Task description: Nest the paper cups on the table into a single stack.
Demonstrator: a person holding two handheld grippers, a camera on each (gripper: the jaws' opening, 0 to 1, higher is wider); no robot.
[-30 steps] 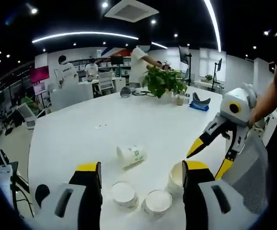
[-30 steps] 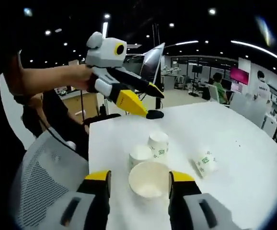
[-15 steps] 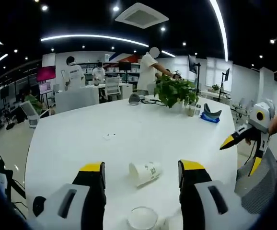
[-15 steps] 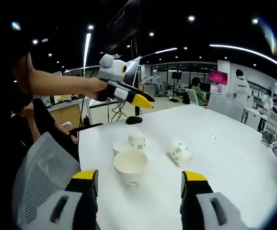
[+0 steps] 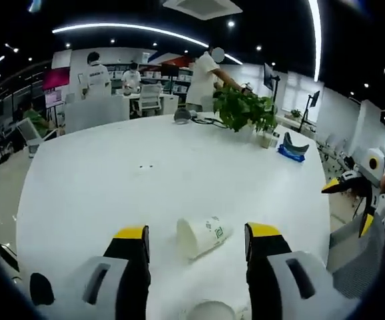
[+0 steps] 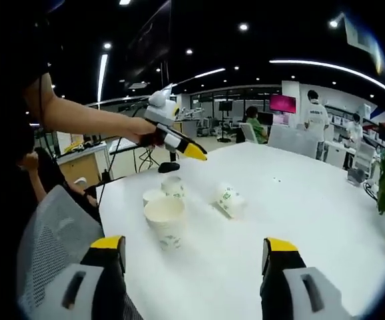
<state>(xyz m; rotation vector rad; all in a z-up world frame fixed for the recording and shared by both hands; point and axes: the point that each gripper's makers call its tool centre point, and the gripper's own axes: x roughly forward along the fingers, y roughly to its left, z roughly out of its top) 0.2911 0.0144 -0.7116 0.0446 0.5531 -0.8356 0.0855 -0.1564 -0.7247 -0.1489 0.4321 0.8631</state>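
A white paper cup point(image 5: 200, 237) lies on its side on the white table point(image 5: 112, 180), framed between the jaws of my open left gripper point(image 5: 198, 232); the rim of another cup point(image 5: 209, 310) peeks in at the bottom edge. In the right gripper view, an upright cup point(image 6: 166, 221) stands near the table's corner, with two more cups point(image 6: 172, 187) close behind it and the lying cup point(image 6: 227, 199) to their right. The left gripper point(image 6: 196, 153) hovers above them, touching none. My right gripper point(image 6: 196, 244) is open, empty and held back from the cups. It also appears as the right gripper point(image 5: 349, 203) at the table's right side.
A potted plant point(image 5: 242, 113) and a blue object point(image 5: 292, 150) stand at the table's far side. A grey mesh chair point(image 6: 52, 240) sits at the near corner, a black object point(image 6: 168, 167) lies by the edge, and people point(image 5: 92, 70) are at desks behind.
The right gripper has drawn back from the cups and its jaws stand wider. The left gripper has shifted forward over the lying cup. The cups have not moved.
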